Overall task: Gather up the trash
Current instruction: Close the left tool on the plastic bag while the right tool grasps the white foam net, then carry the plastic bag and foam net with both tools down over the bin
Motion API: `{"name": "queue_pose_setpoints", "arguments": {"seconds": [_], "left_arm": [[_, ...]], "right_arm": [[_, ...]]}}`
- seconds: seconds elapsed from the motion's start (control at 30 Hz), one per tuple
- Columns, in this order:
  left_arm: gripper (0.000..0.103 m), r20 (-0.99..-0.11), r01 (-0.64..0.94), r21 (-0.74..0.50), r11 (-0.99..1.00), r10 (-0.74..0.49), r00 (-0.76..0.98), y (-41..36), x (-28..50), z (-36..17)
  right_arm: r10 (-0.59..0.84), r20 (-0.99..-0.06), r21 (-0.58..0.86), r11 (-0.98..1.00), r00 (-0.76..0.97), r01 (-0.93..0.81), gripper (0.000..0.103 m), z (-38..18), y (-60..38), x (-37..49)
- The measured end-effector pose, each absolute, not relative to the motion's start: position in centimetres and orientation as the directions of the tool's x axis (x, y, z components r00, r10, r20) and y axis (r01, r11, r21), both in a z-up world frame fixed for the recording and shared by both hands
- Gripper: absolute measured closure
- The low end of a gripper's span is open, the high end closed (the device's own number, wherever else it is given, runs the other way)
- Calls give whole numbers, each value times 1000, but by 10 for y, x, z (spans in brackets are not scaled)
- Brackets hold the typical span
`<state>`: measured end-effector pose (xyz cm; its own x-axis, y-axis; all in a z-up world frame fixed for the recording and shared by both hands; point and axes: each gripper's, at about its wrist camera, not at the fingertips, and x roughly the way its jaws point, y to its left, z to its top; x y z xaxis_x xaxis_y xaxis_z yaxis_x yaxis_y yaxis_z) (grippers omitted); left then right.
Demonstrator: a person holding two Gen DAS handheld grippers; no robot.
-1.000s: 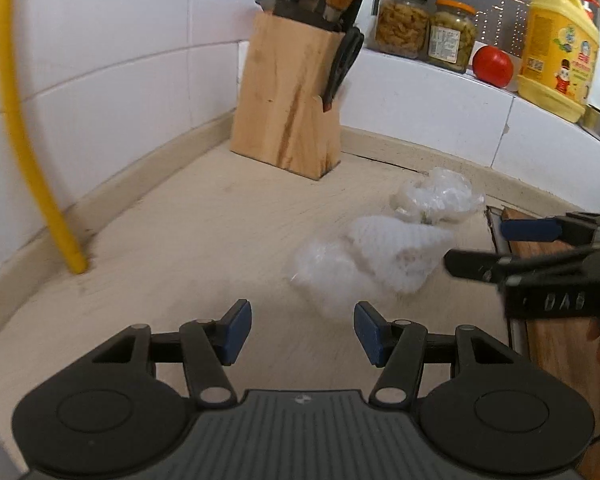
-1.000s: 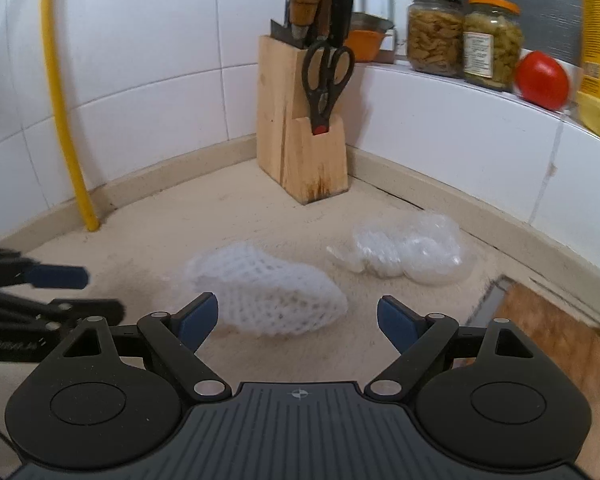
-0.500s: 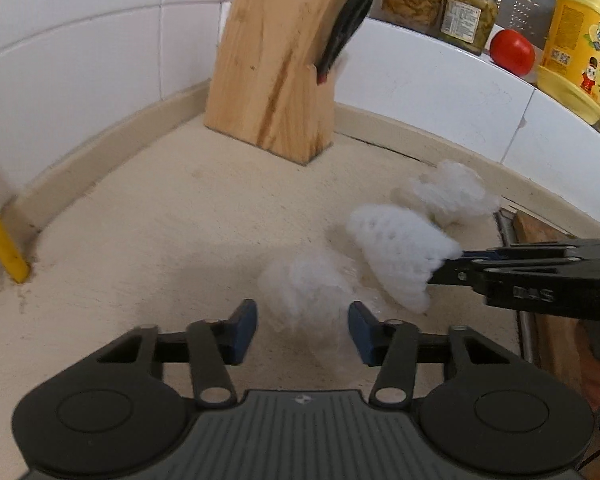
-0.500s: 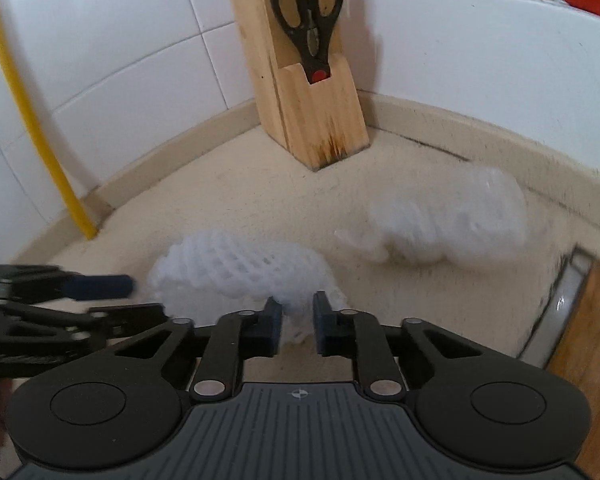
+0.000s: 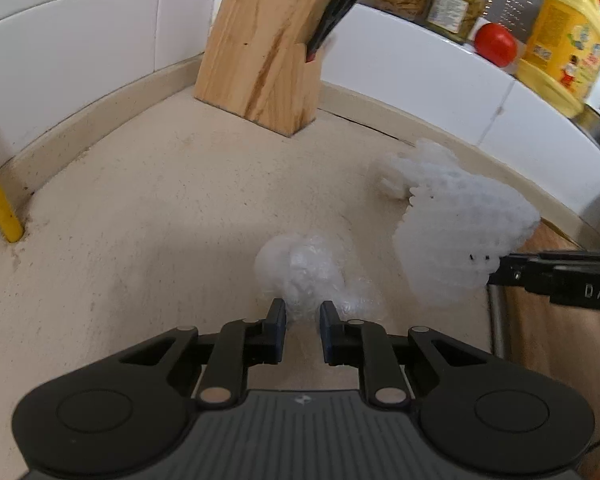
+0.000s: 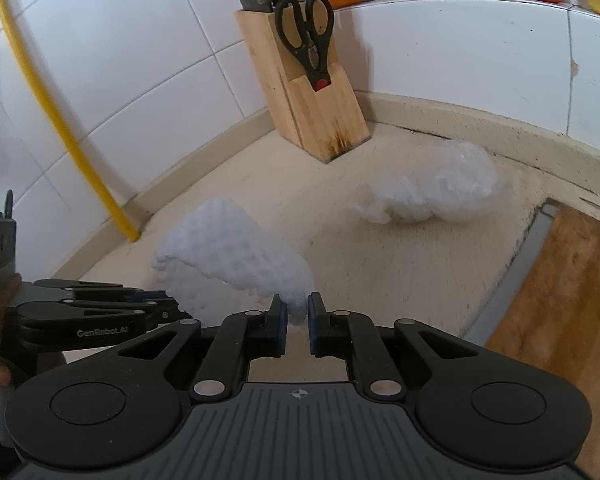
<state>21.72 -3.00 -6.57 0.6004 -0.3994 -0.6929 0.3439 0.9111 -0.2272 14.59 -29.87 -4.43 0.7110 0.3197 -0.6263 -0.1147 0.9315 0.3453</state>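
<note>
The right gripper (image 6: 298, 312) is closing its jaws on the end of a white foam net (image 6: 228, 252), lifted off the beige counter (image 6: 380, 264). The left gripper (image 5: 303, 314) is closing too, its blue pads (image 5: 278, 314) pinching a crumpled plastic wrap (image 5: 300, 272) that lies on the counter. A second wad of plastic (image 6: 440, 196) lies near the knife block (image 6: 312, 112). Its side reads "GenRobot.AI" in the right view; the right gripper's reads "DAS" in the left view. The labels on the jars (image 5: 454, 6) and yellow bottle (image 5: 564, 40) are unreadable.
</note>
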Motion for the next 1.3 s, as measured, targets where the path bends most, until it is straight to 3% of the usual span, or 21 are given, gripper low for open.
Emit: {"name": "queue_pose_setpoints", "arguments": {"seconds": [0.07, 0.1, 0.17, 0.2, 0.23, 0.27, 0.37, 0.4, 0.47, 0.5, 0.63, 0.97, 1.3], "left_arm": [[78, -691, 349, -202, 915, -385, 612, -28, 210, -63], [72, -689, 345, -185, 920, -371, 622, -28, 209, -62], [54, -679, 325, -158, 933, -341, 650, -28, 210, -60], [53, -676, 311, -156, 937, -331, 658, -28, 213, -60], [50, -674, 305, -163, 938, -331, 660, -29, 215, -60], [45, -672, 307, -169, 936, -338, 659, -31, 219, -61], [43, -691, 293, -150, 944, -312, 652, -39, 228, -70], [45, -694, 292, -157, 943, -316, 647, -41, 229, -73], [74, -707, 287, -170, 943, -320, 631, -43, 230, -77], [76, -712, 285, -180, 942, -324, 622, -44, 229, -78], [82, -702, 275, -108, 955, -269, 660, -47, 216, -71], [84, -634, 280, -120, 952, -291, 717, -26, 173, -40], [84, -606, 179, -126, 976, -219, 765, 27, 129, -25]], "right_arm": [[340, -641, 345, 929, 689, -137, 86, -41, -299, 142], [334, -641, 333, 932, 691, -142, 78, -39, -298, 139], [296, -635, 271, 950, 714, -153, 56, -37, -294, 136], [277, -636, 232, 959, 720, -164, 34, -37, -290, 137], [258, -633, 207, 965, 730, -161, 22, -38, -287, 139], [257, -622, 194, 966, 740, -172, 22, -39, -284, 143], [267, -631, 170, 964, 728, -207, 23, -47, -275, 160], [264, -648, 168, 964, 714, -205, 29, -52, -273, 166], [262, -705, 202, 965, 659, -167, 67, -65, -273, 176], [260, -733, 228, 965, 629, -133, 86, -71, -276, 179], [286, -710, 284, 953, 644, -109, 91, -66, -282, 163], [322, -645, 331, 935, 693, -127, 92, -33, -263, 131], [415, -604, 347, 906, 680, -245, 92, -12, -207, 118]]}}
